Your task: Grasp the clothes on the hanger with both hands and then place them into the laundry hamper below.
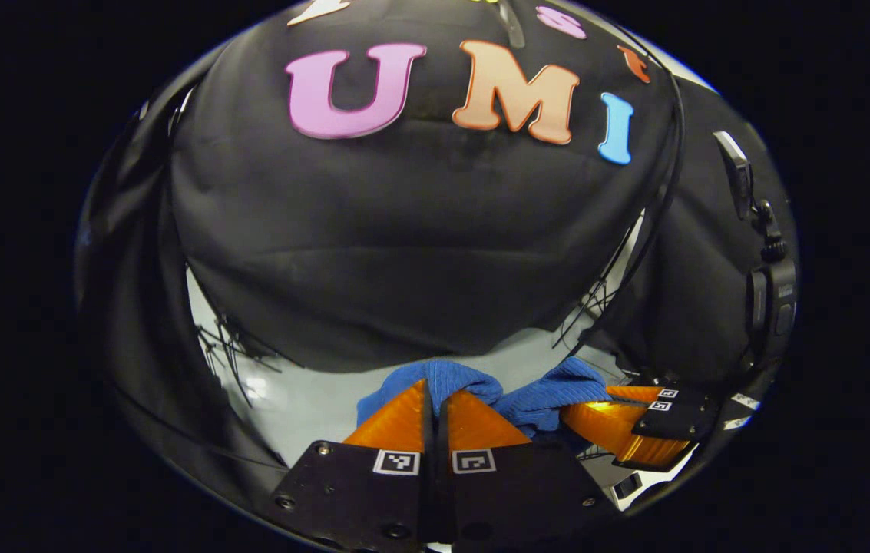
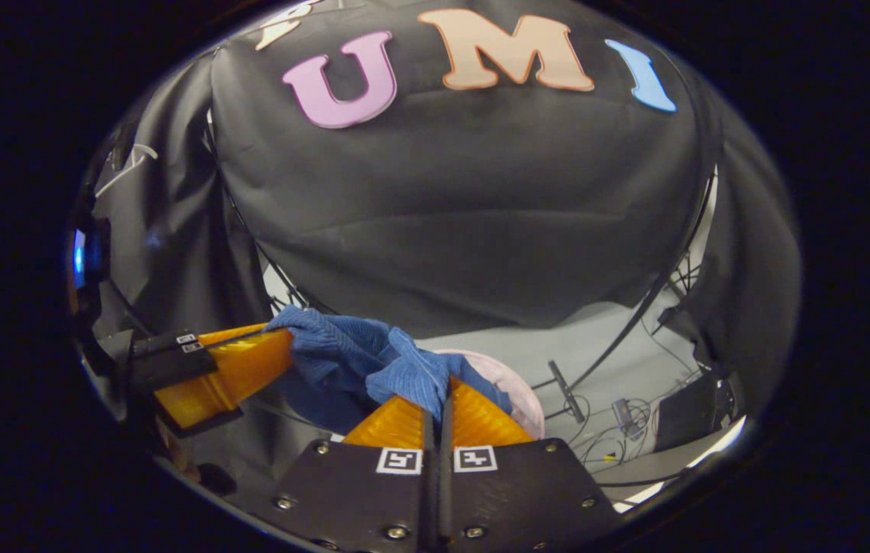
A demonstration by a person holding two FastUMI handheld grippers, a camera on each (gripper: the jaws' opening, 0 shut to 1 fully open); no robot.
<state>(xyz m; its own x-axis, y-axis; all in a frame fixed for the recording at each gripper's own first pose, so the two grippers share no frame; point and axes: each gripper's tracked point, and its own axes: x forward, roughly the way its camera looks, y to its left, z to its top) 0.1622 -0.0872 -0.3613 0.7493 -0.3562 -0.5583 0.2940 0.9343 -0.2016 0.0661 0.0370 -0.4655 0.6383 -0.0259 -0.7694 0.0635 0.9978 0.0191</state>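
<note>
We see little of the blue garment (image 1: 481, 392): in the left gripper view only two bunched folds rise above the orange fingers, and the rest hangs below, out of sight. The hanger cannot be made out in either view. A pale pink rounded rim (image 2: 515, 388) shows behind the cloth in the right gripper view; we cannot tell whether this is the hamper. The left tongs (image 1: 435, 403) point forward and slightly down, their two orange fingers drawn together with only a dark slit between them, and the blue cloth bulges right at their tips, so we read them as pinching a fold. The right tongs (image 2: 441, 399) are likewise narrowed to a slit, with a ridge of the garment gathered between their tips. Each view also shows the other tool: the right tongs lie at the lower right of the left gripper view (image 1: 611, 422), angled inward and touching the cloth, and the left tongs enter from the left of the right gripper view (image 2: 250, 361), with the cloth stretched between the two. Cables (image 2: 603, 430) trail over the grey floor (image 2: 603, 338) behind.
</note>
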